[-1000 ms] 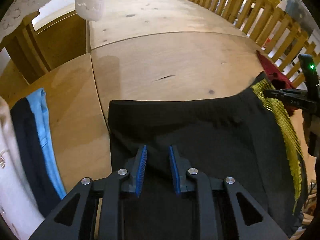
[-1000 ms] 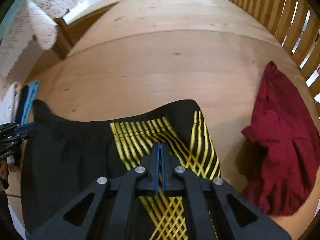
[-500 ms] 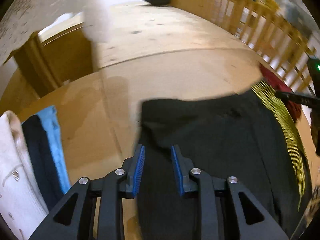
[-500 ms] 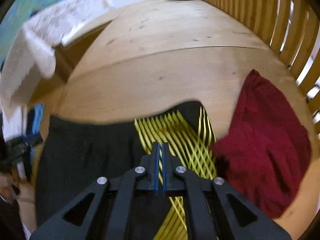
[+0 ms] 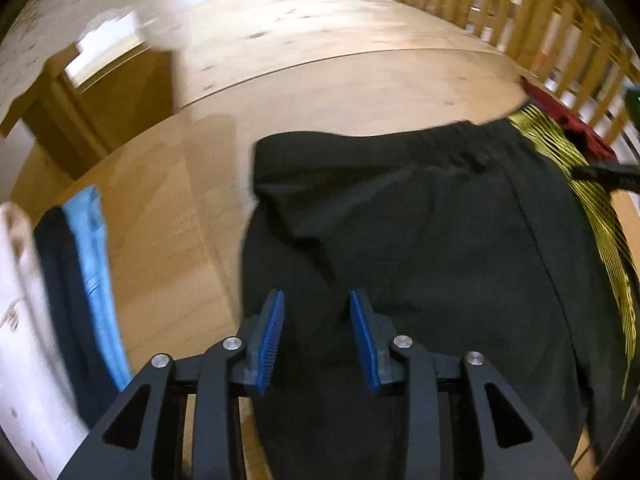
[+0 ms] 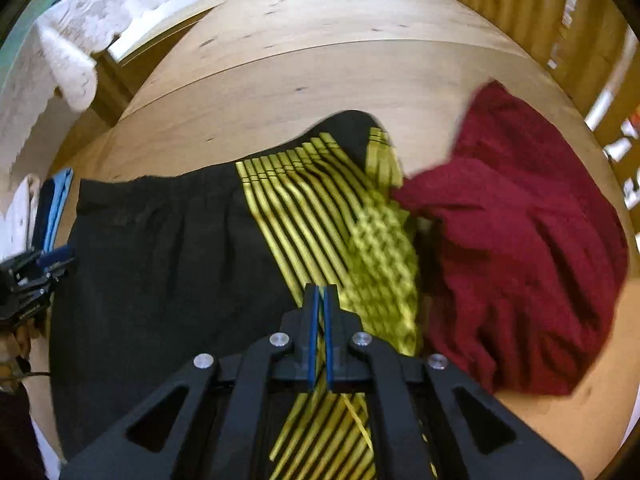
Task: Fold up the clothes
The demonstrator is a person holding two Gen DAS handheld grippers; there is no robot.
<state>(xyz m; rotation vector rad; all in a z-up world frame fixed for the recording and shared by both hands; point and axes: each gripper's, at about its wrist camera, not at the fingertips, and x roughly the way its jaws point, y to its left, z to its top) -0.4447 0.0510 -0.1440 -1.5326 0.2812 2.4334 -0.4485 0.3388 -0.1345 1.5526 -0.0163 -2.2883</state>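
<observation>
Right tool pinches the shorts' yellow stripes, seen only from its own camera.

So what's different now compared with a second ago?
The black shorts have slid right until their yellow-striped side touches the red garment. The left gripper has just been opening, pads off the cloth. The right gripper stays shut on the shorts. The folded pile is unchanged.

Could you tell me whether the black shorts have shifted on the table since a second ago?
Yes. In the right wrist view the black shorts, gripped by the right gripper, have slid right: their yellow-striped edge now meets the red garment, where bare table showed before.
</observation>
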